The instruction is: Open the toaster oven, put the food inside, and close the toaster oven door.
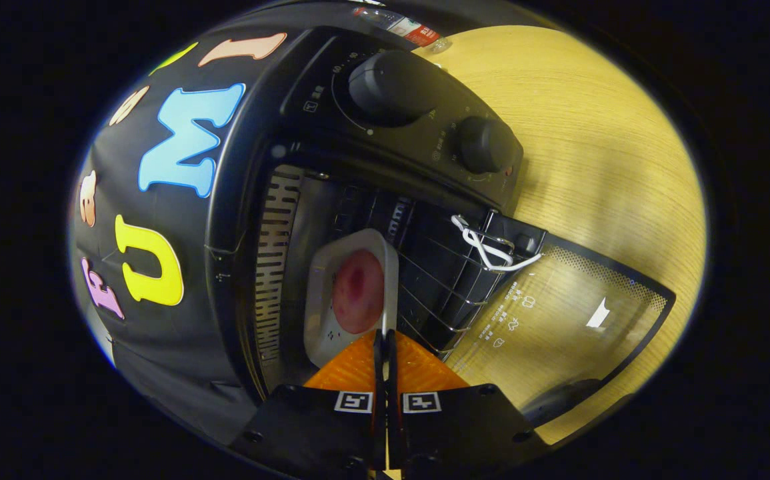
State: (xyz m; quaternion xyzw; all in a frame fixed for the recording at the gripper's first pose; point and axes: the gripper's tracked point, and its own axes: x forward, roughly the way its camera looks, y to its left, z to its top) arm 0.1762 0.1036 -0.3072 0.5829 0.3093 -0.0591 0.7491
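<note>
The view is rolled sideways. The black toaster oven [425, 175] stands open, its glass door [558, 313] folded down flat over the table. Inside, a white square plate [329, 327] carries a round pink-red piece of food [358, 290]. The plate sits at the front of the wire rack [438, 287], partly within the cavity. My gripper [385, 339] is shut on the plate's near rim, the thin edge pinched between both fingers. The plate's near corner is hidden behind the fingers.
Two round knobs [391, 87] [488, 143] sit on the oven's control panel beside the cavity. A white wire hook [485, 247] lies at the door hinge. The wooden table [591, 133] spreads beyond the oven, and the black booth cloth [158, 320] hangs on the other side.
</note>
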